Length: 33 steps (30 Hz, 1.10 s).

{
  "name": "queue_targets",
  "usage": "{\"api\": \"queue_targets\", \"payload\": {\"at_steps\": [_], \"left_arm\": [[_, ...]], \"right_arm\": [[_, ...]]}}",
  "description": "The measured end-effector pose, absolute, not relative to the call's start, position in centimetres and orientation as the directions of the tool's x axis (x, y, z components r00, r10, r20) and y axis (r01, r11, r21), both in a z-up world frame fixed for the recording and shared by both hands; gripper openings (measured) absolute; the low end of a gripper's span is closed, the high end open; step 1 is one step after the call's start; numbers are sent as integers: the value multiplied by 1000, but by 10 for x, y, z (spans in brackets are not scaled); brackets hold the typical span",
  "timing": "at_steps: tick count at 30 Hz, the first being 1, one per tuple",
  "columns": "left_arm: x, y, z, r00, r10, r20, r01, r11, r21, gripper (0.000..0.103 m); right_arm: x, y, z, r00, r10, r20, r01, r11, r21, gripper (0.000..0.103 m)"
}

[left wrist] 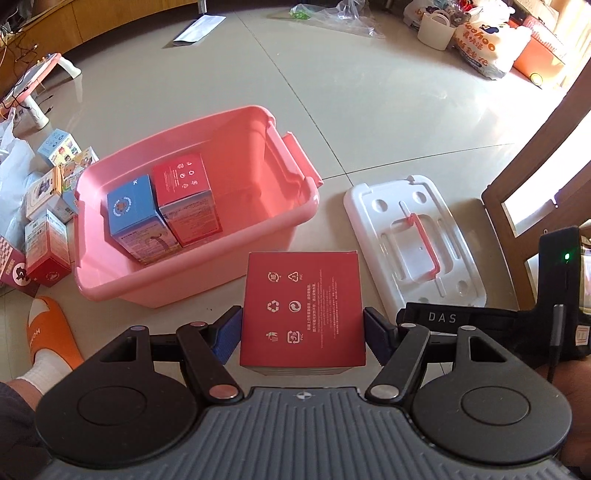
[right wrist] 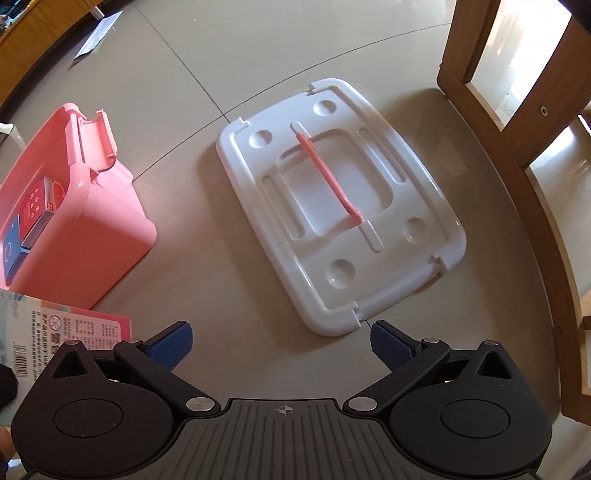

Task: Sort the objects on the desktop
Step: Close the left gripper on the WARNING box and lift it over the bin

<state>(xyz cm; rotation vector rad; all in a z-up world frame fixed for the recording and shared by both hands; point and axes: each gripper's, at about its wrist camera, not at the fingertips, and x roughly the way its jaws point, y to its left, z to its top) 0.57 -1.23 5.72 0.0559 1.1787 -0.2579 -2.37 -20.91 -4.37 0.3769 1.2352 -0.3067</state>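
Observation:
My left gripper [left wrist: 302, 334] is shut on a red box [left wrist: 302, 306] with white recycling marks and holds it above the floor, just in front of the pink bin [left wrist: 236, 254]. A blue box [left wrist: 135, 218] and a red box [left wrist: 186, 199] stand side by side in the bin. My right gripper [right wrist: 280, 343] is open and empty, just before the near corner of the white bin lid [right wrist: 340, 206], which lies flat with a pink handle [right wrist: 328, 177]. The pink bin [right wrist: 74, 221] shows at the left of the right wrist view. The held box [right wrist: 62, 332] shows at its lower left.
Several small boxes [left wrist: 48, 206] lie on the floor left of the bin. A foot in an orange slipper [left wrist: 48, 339] is at lower left. Wooden chair legs [right wrist: 517, 147] stand right of the lid. Bags and a white basket [left wrist: 439, 29] sit far back.

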Motion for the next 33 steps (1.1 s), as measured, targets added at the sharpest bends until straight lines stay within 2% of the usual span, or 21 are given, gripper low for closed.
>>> {"api": "queue_targets", "payload": {"at_steps": [11,22,33], "left_arm": [[42,14,90,322,-171,-931,257,962,-88,70],[88,46,111,387,-161,-908,139,984,-115,70],[141,66,81,384,-109,-917,-33,991,-132,70]], "right_arm": [[-24,-210,-50,285,-34,-958,428,899,95,102],[-20,-206,-62,260,-48,-964,422,904,69,102],[-17,-209,-70,250,-65,-966,426,903,49,102]]}}
